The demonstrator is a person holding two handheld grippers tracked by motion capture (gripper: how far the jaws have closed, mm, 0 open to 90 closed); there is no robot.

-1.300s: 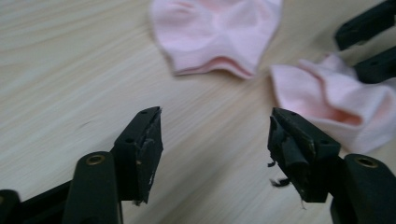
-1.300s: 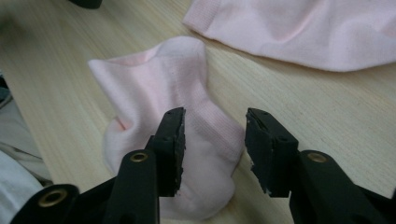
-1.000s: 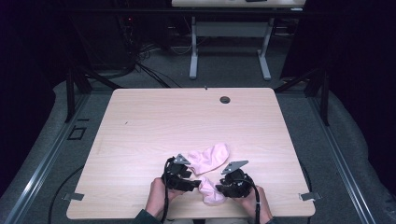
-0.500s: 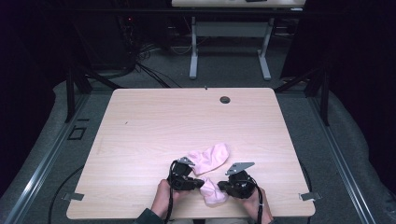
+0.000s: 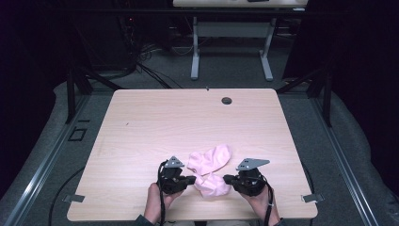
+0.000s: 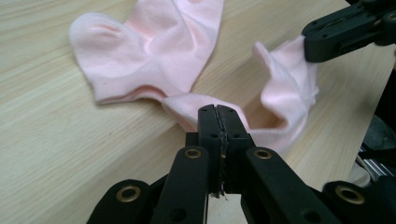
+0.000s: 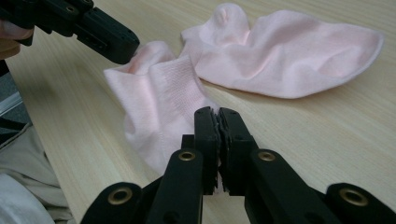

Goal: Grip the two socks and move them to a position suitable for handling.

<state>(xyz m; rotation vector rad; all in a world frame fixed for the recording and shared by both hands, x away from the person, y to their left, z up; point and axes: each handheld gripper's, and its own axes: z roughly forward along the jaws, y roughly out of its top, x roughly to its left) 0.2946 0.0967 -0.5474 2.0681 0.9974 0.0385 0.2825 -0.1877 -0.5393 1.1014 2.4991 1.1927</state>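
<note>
Two pale pink cotton ankle socks lie near the front edge of the light wood-grain table (image 5: 141,141), between the two grippers. The nearer pink sock (image 5: 212,184) is stretched between them: the left gripper (image 5: 192,179) is clenched on one side of its cuff, and the right gripper (image 5: 227,179) is clenched on the opposite side. In the left gripper view the black jaws are pressed together on a fold of that sock's edge (image 6: 196,103), while the right gripper (image 6: 310,39) pinches the far side of the opening, lifting it a little off the table. In the right gripper view the jaws are likewise closed on the ribbed fabric (image 7: 163,100), with the left gripper (image 7: 126,49) biting the far rim. The second pink sock (image 5: 212,157) lies flat just beyond the first, its near end touching or overlapping it, its toe pointing toward the table's far right. A small dark round grommet (image 5: 227,100) sits near the table's far edge, well apart from the socks.
</note>
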